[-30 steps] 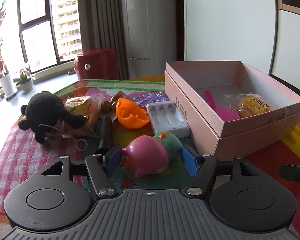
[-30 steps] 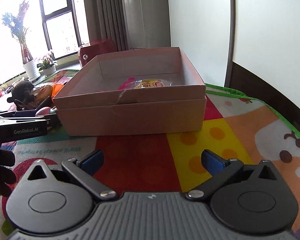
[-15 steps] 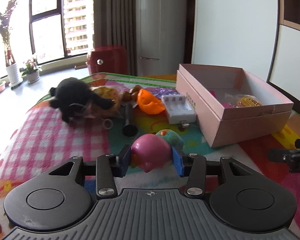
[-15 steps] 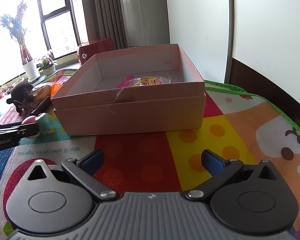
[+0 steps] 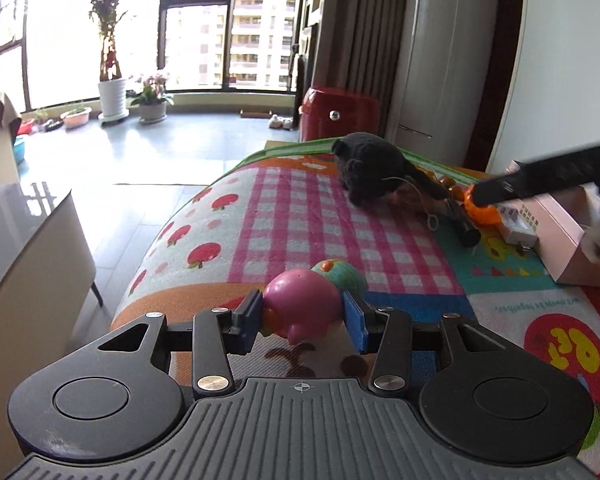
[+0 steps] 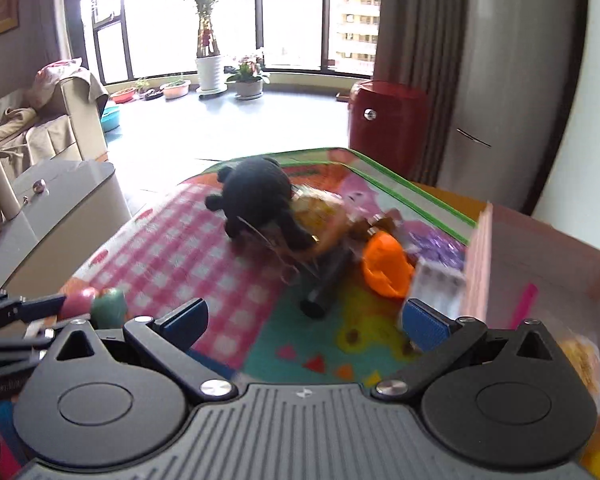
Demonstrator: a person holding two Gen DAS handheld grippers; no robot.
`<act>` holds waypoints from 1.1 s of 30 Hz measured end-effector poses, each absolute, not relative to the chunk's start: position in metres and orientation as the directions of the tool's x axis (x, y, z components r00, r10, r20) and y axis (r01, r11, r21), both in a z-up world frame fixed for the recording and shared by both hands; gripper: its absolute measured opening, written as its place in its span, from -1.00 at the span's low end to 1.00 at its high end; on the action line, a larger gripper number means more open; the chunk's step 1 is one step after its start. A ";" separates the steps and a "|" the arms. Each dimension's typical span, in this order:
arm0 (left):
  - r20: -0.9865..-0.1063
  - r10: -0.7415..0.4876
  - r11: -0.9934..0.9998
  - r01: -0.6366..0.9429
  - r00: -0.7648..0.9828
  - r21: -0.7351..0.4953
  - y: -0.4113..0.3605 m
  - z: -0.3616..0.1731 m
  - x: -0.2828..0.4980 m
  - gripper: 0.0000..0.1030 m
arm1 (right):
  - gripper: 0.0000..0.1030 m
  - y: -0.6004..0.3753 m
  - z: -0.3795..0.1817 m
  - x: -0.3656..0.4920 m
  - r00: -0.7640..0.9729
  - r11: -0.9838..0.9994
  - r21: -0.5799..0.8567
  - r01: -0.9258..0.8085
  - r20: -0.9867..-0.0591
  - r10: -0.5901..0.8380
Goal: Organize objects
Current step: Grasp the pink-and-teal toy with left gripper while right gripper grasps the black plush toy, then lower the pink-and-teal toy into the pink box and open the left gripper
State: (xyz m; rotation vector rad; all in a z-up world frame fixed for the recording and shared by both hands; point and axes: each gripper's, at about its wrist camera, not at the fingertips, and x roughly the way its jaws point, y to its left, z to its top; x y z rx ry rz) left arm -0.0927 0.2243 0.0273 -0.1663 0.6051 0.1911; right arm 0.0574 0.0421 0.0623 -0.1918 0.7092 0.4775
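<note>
My left gripper [image 5: 302, 316] is shut on a pink pig toy [image 5: 300, 306] with a teal part [image 5: 340, 274], held just above the play mat's left end. In the right wrist view, which is blurred, that toy [image 6: 80, 299] shows at the lower left. My right gripper [image 6: 304, 320] is open with nothing between its fingers and hangs over the toy pile. In the pile are a black plush [image 6: 260, 200], a black cylinder [image 6: 328, 284], an orange cup [image 6: 384, 268] and a white battery charger [image 6: 436, 280]. The pink box [image 6: 540, 264] stands to the right.
The mat [image 5: 300, 216] ends close on the left and drops to the floor. A snack packet [image 6: 320, 216] lies under the plush, and a purple item [image 6: 440, 244] lies behind the cup. A red stool [image 5: 340, 114] stands beyond the mat. A grey table [image 5: 24, 248] is at left.
The left gripper closed on the pink toy and carried it left, away from the box. The right gripper swung left from facing the box to over the toy pile.
</note>
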 end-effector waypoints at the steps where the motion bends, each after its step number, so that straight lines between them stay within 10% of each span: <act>1: -0.573 0.120 0.968 -0.224 0.810 -0.114 0.231 0.027 -0.095 -0.06 | 1.00 0.063 0.066 0.072 0.656 0.870 -0.027 -0.493 -0.668 0.351; 16: -0.537 0.091 0.916 -0.282 0.838 -0.284 0.300 0.017 -0.120 -0.06 | 1.00 0.181 0.026 0.213 0.572 0.924 -0.020 -0.381 -0.791 0.218; 22: -0.536 0.085 0.911 -0.284 0.840 -0.299 0.302 0.018 -0.122 -0.06 | 0.31 0.198 0.018 0.189 0.624 0.866 -0.208 -0.454 -0.768 0.143; 33: -0.543 0.048 0.915 -0.255 0.839 -0.312 0.279 0.030 -0.122 -0.07 | 0.29 0.141 0.067 0.085 0.540 0.791 -0.085 -0.606 -0.774 0.331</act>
